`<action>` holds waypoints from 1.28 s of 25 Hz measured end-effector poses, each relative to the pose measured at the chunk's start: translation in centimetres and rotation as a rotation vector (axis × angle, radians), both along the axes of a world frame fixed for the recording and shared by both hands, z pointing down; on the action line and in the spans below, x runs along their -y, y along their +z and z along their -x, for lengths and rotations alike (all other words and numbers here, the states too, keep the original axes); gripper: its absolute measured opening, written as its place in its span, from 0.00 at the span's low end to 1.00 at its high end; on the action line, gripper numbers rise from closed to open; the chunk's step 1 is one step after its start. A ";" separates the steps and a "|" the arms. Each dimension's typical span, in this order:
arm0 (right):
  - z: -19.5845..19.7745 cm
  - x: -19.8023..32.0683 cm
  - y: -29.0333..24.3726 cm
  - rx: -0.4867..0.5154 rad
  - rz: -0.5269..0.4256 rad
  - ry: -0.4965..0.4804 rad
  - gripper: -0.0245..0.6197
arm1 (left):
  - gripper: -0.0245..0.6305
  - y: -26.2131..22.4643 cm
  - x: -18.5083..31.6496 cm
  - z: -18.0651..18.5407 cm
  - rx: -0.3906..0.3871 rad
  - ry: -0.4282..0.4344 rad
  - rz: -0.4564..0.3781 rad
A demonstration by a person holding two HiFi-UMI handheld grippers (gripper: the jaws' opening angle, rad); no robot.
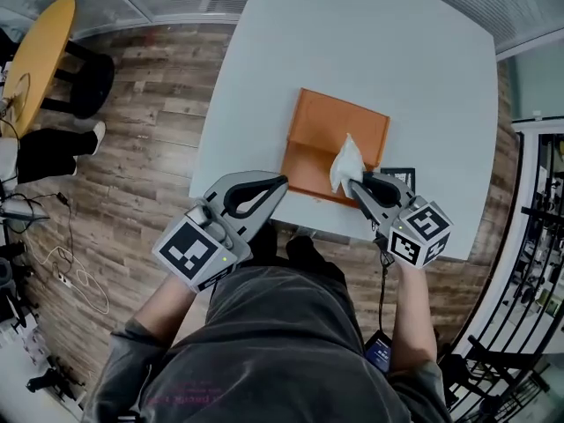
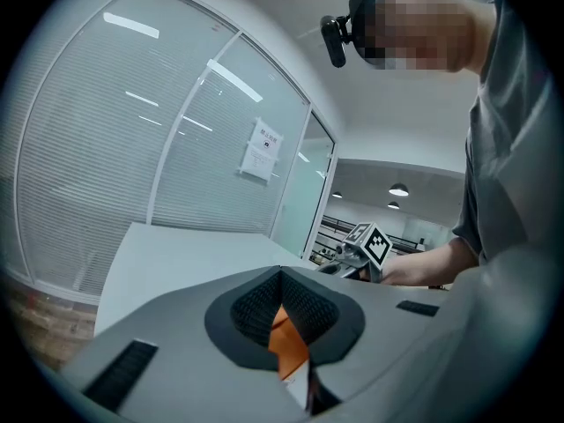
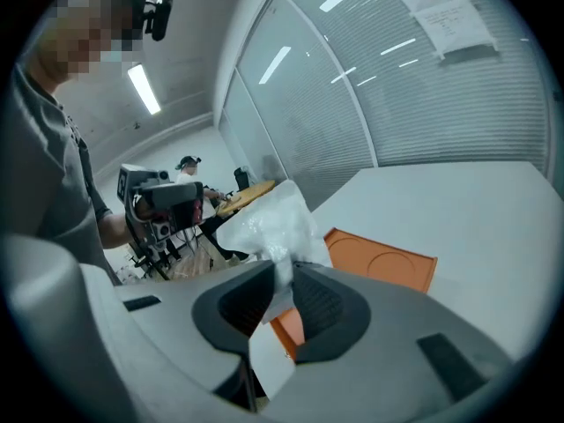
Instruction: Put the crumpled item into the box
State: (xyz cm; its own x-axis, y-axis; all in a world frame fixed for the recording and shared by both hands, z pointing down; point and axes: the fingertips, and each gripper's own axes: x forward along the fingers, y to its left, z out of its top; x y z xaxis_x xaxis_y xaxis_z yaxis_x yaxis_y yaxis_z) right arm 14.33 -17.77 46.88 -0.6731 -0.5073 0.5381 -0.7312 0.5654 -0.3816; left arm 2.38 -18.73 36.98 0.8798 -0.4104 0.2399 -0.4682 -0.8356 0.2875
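Head view shows a white table (image 1: 370,51) with an orange box (image 1: 339,126) lying open near its middle, seen from steeply above. The right gripper (image 1: 355,183) reaches in from the table's near side, and its jaws are clamped on the crumpled item (image 1: 346,164), a white, wrinkled wad that sticks up past the jaw tips. From this angle the wad overlaps the near right corner of the box, but whether it touches the box cannot be told. In the right gripper view the crumpled item (image 3: 269,227) is pinched between the dark ribbed pads, bunched and translucent above them, with a flat white tail hanging below, and the orange box (image 3: 383,267) lies on the table just beyond the jaws. The left gripper (image 1: 280,181) is held at the near left edge of the table, beside the box, its tips pressed together and holding nothing. In the left gripper view its jaws meet at their tips, and a strip of the orange box (image 2: 286,346) shows through the gap behind them.
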 end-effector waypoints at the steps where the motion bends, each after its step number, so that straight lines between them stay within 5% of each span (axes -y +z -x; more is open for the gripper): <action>1: 0.3 0.1 0.9 -0.030 0.010 -0.013 0.15 | 0.05 0.2 0.3 0.3 -0.003 0.000 0.002; 32: 2.3 -1.7 18.3 -0.493 0.292 -0.235 0.15 | 0.05 4.7 1.4 6.9 -0.003 -0.090 0.103</action>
State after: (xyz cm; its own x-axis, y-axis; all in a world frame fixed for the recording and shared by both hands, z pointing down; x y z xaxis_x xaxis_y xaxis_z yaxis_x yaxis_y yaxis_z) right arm 12.01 -16.11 65.20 -0.3857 -0.1600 0.9086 -0.7292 0.6562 -0.1940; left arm -4.55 -20.12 41.73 0.8414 -0.4607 0.2824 -0.5387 -0.7564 0.3711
